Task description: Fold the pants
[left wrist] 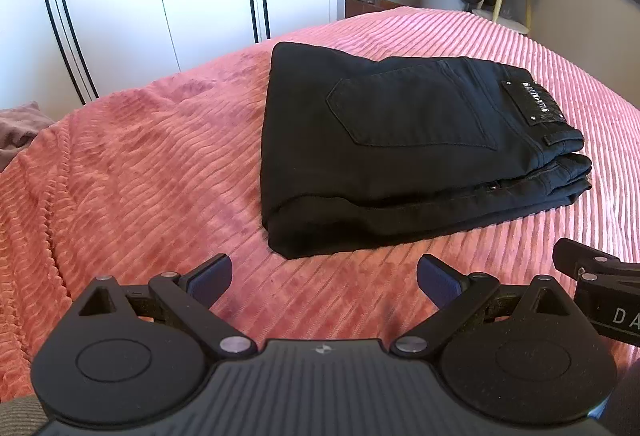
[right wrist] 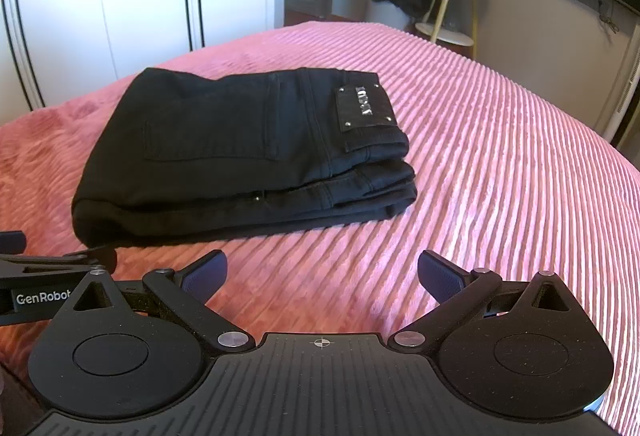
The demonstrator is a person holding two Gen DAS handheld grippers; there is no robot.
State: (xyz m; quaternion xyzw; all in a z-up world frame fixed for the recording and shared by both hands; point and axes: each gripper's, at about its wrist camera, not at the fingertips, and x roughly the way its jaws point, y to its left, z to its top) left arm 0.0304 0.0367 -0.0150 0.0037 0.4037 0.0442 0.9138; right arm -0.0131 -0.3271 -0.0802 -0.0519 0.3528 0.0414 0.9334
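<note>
1. The pants [left wrist: 404, 151] lie as a compact black stack on the pink bedspread [left wrist: 132, 175], well in from its far edge, back pocket [left wrist: 408, 111] and leather patch [right wrist: 366, 107] facing up. We judge the folding done: several layers sit squared on one another, with the rounded fold toward the left and the waistband ends toward the right.
2. We hold both tools back from the stack on its near side, probably so the fold stays undisturbed.
3. The left gripper [left wrist: 325, 278] has its fingers [left wrist: 212, 274] spread wide; nothing lies between them and they touch no cloth.
4. The right gripper [right wrist: 322, 274] is likewise wide apart and holds nothing, its pads [right wrist: 440, 276] clear of the pants.
5. The two grippers sit side by side, each showing at the edge of the other's view.
</note>
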